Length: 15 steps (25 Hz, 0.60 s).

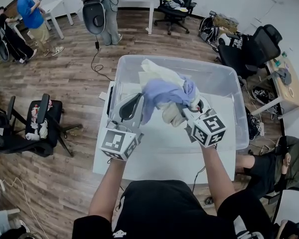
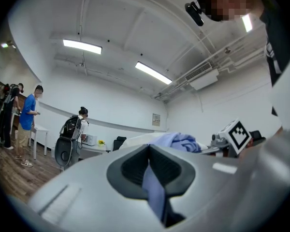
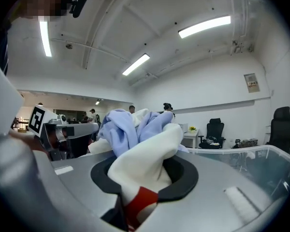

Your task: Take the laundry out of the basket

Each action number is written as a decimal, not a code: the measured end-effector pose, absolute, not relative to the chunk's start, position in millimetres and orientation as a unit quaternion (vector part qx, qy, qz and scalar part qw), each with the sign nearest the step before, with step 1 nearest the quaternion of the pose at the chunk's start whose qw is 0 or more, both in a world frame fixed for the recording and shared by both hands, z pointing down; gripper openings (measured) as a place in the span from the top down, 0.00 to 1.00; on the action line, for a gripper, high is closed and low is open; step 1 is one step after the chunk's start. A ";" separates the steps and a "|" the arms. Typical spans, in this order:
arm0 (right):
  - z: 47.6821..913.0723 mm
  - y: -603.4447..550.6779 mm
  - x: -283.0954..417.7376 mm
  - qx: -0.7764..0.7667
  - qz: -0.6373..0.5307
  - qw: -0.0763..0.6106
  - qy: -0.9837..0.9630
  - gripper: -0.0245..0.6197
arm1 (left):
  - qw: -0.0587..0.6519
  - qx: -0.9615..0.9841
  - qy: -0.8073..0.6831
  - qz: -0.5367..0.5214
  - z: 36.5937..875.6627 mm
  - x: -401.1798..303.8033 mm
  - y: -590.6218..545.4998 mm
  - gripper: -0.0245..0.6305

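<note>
The left forearm and right forearm are stretched forward toward the near rim of the basket. The left gripper is held level at the basket's near left wall, jaws closed on lavender cloth. The right gripper is raised just inside the basket's near rim, jaws clamped on cream cloth.

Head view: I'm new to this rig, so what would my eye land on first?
A lavender cloth bunched with a cream garment, held up at centre over the clear basket on the white table. The left gripper is shut on the lavender cloth, the right gripper on the cream garment.
</note>
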State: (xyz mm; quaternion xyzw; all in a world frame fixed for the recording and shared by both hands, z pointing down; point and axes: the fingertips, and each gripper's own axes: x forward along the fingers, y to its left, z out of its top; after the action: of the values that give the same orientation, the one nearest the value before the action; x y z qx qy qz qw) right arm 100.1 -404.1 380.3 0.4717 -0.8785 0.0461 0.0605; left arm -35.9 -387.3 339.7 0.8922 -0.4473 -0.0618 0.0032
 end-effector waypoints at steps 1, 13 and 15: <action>376.2 -401.5 101.5 0.473 0.047 0.052 -0.878 0.75 | 0.000 0.893 -0.446 -0.063 335.7 -35.4 -385.0 0.95; 360.3 -369.2 104.1 0.474 0.037 0.023 -0.879 0.75 | -0.008 0.895 -0.442 -0.064 328.2 -29.0 -349.8 0.95; 359.3 -363.8 103.3 0.472 0.037 0.019 -0.880 0.75 | -0.004 0.894 -0.443 -0.070 329.0 -30.6 -343.6 0.95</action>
State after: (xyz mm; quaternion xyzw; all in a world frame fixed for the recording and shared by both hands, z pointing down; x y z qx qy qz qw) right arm 103.3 -363.8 359.3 0.4725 -0.8804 0.0366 0.0185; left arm -30.6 -343.6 329.0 0.8938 -0.4430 -0.0696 -0.0036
